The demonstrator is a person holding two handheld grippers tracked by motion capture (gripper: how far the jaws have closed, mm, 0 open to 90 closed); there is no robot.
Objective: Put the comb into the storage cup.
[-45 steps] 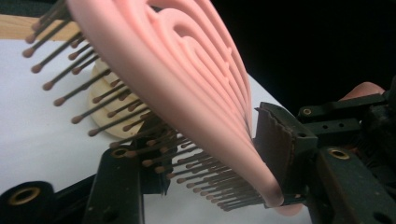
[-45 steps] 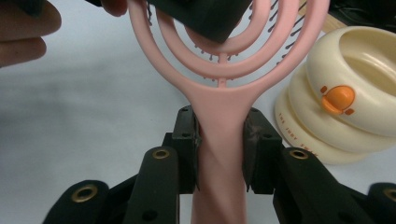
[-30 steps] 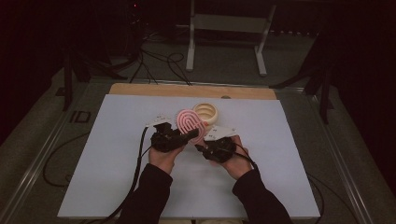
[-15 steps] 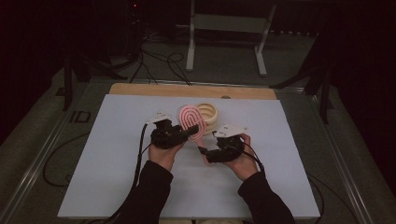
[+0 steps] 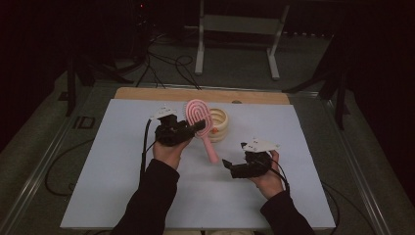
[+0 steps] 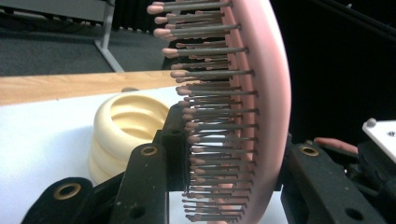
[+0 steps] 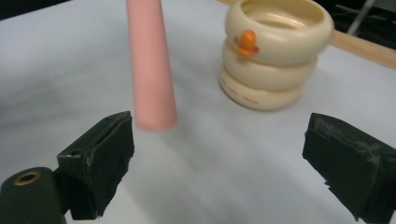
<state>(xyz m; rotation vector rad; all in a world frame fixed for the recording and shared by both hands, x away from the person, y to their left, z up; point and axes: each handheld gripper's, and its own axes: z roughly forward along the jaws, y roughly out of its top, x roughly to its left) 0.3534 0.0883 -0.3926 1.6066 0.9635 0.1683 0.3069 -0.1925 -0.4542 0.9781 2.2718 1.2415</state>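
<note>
A pink hairbrush is held above the table by my left gripper, which is shut on its head, bristles towards the left jaw. Its pink handle points down towards the person's side, its end free above the white table. A cream ribbed cup with an orange mark stands just behind and right of the brush. My right gripper is open, low over the table to the right of the handle's end, with nothing between its pads.
The white table top has a wooden strip along its far edge. Cables and a metal stand's legs lie on the dark floor beyond. The left gripper's cable trails along the forearm.
My right gripper has let go of the brush's handle, opened, and drawn back to the right and towards the person. The left gripper keeps hold of the brush head and has lifted it a little.
</note>
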